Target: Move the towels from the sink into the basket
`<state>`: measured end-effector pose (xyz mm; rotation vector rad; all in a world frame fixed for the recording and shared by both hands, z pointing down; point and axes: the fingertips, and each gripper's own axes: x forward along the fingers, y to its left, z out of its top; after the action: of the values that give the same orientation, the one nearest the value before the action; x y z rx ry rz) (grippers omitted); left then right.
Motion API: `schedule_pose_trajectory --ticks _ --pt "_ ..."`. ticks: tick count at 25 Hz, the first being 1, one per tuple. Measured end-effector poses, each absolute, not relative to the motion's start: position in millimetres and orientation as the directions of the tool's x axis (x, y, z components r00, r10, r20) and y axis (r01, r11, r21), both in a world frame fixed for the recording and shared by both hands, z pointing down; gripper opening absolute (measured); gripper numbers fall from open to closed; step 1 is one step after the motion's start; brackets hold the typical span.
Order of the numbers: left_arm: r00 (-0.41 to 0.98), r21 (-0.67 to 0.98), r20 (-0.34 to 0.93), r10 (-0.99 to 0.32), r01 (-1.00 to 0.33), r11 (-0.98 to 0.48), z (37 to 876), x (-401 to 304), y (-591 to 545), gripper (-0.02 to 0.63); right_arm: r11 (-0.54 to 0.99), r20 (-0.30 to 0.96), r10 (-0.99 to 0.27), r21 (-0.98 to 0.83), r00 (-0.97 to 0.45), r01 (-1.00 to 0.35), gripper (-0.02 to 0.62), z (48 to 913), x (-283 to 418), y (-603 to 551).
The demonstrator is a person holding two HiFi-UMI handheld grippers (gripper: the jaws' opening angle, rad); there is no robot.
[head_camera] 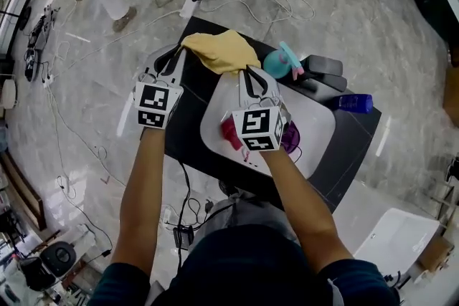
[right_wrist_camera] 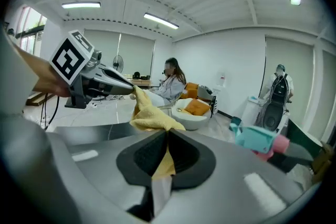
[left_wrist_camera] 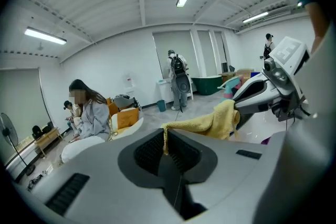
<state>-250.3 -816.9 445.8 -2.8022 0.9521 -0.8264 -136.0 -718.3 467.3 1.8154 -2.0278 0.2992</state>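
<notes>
two claws: left claw [head_camera: 180,51] and right claw [head_camera: 248,71] each pinch a corner of one yellow terry-cloth towel [head_camera: 224,50], held above the black worktop [head_camera: 183,140].

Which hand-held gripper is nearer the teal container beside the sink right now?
Right. The right hand-held gripper pinches the yellow towel just beside the teal container; the left hand-held gripper holds the towel's far corner, across the towel from it.
</notes>
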Motion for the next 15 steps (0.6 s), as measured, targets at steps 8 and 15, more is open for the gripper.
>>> schedule_pose_trajectory --ticks 8,15 --pt "0.694 -0.232 0.311 -0.649 -0.607 -0.76 337.6 -299.7 -756.9 0.026 0.143 0.269 -0.959 0.163 -0.095 -0.976 0.025 346.1 -169.9 -687.5" --pt "0.698 -0.246 0.199 -0.687 -0.643 -0.725 256.9 -364.7 -690.3 0.026 0.166 0.172 -0.976 0.197 -0.133 -0.966 0.025 264.1 -215.7 -629.6"
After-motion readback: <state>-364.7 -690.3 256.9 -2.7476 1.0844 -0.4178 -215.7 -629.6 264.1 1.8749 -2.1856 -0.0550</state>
